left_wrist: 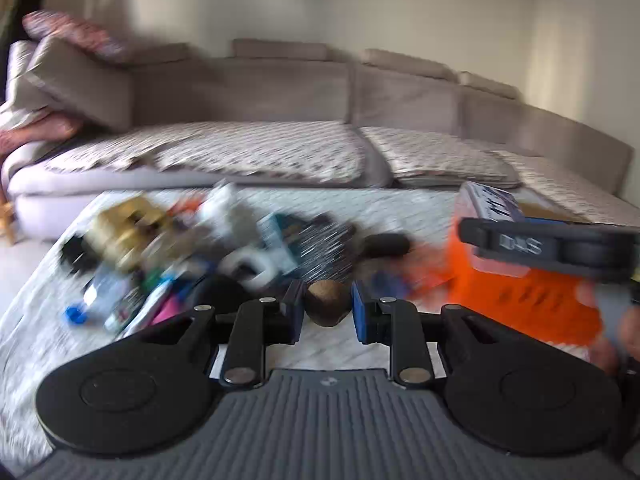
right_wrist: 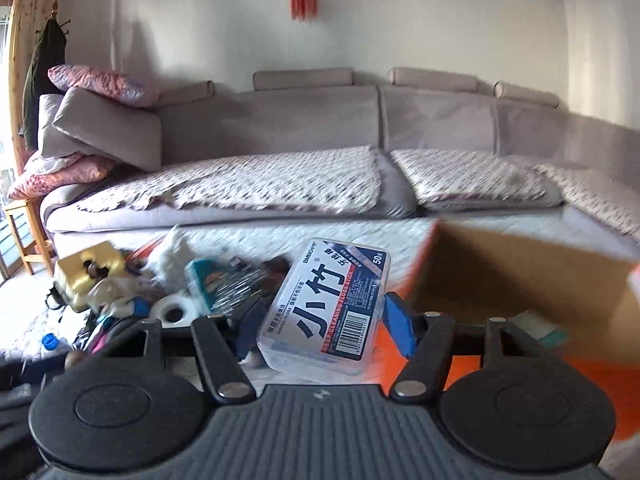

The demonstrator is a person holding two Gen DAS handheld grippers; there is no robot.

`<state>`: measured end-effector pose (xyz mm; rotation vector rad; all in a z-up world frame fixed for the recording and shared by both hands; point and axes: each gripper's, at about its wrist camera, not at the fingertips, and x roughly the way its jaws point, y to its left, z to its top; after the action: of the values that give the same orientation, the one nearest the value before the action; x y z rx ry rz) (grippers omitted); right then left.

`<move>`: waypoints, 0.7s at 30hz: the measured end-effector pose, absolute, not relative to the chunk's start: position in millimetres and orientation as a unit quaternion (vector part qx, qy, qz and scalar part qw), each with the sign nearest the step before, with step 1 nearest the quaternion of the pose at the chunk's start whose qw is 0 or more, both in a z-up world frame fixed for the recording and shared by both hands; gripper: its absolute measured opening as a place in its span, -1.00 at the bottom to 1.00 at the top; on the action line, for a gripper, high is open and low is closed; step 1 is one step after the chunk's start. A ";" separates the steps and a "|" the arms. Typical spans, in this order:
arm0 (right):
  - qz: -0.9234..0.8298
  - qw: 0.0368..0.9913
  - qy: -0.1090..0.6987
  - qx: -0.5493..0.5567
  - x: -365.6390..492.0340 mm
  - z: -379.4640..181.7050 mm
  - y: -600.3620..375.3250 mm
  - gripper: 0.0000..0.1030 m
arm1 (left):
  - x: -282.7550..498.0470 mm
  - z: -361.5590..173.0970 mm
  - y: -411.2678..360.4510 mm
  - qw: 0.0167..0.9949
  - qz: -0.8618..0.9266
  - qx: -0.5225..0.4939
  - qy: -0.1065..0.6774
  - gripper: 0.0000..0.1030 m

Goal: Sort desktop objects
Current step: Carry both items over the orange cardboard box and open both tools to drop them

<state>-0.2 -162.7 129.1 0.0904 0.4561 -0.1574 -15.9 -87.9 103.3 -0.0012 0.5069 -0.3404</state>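
Right gripper (right_wrist: 316, 324) jaws clamp floss box (right_wrist: 324, 308) beside orange bin (right_wrist: 600, 392); left gripper (left_wrist: 325, 310) jaws open around brown ball (left_wrist: 327, 303)

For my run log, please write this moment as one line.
right gripper: shut on floss box | beside orange box | left gripper: open, near brown ball

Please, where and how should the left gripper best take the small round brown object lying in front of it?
Probably across its widest middle, straight ahead and slightly downward: the brown ball lies on the table already centred between the open left gripper pads. The image is blurred, so its surface is unclear.
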 end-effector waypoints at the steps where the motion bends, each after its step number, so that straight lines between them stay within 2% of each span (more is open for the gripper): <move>1: -0.087 0.969 0.227 0.040 -6.7 136.7 -174.5 0.23 | -13.6 111.6 -98.8 0.952 -0.181 0.005 0.248 -0.51; 5: -0.125 0.962 0.241 0.021 -30.1 154.8 -221.4 0.23 | -9.1 133.6 -143.2 0.942 -0.232 0.025 0.240 -0.51; 10: -0.169 0.947 0.274 0.014 -37.0 147.9 -267.3 0.23 | -3.6 141.7 -207.0 0.925 -0.287 0.056 0.243 -0.51; 21: -0.197 0.921 0.330 0.067 -13.0 107.1 -314.0 0.23 | 33.6 110.1 -282.8 0.901 -0.306 0.097 0.292 -0.51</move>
<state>-13.0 -314.0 107.1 0.1367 0.6778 -0.4042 33.6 -282.8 110.1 0.2011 0.6032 -0.6340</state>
